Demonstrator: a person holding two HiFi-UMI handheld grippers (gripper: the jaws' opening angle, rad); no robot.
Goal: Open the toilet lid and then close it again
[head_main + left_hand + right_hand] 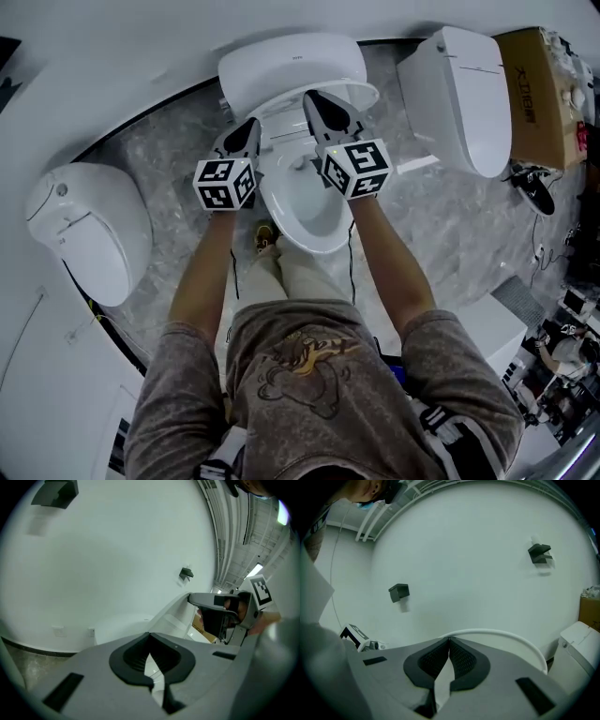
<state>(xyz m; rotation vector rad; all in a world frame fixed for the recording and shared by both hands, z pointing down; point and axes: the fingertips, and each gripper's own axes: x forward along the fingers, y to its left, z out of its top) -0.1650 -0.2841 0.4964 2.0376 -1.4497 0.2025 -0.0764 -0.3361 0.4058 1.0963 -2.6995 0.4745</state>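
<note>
The white toilet (309, 211) stands in the middle of the head view with its bowl showing. Its lid (291, 64) is raised toward the wall. My left gripper (251, 127) is shut and empty beside the bowl's left back corner. My right gripper (314, 97) is shut and empty, with its tips at the lid's front edge. In the right gripper view the shut jaw tips (449, 639) sit just under the lid's curved white rim (511, 637). In the left gripper view the shut tips (150, 633) point past the lid (171, 616), and the right gripper (220, 611) shows to the right.
A second toilet (89, 230) stands to the left and a third (459, 94) to the right, both with lids down. A cardboard box (534, 94) and a shoe (536, 187) lie at the far right. Two dark brackets (398, 592) (540, 553) stick out from the white wall.
</note>
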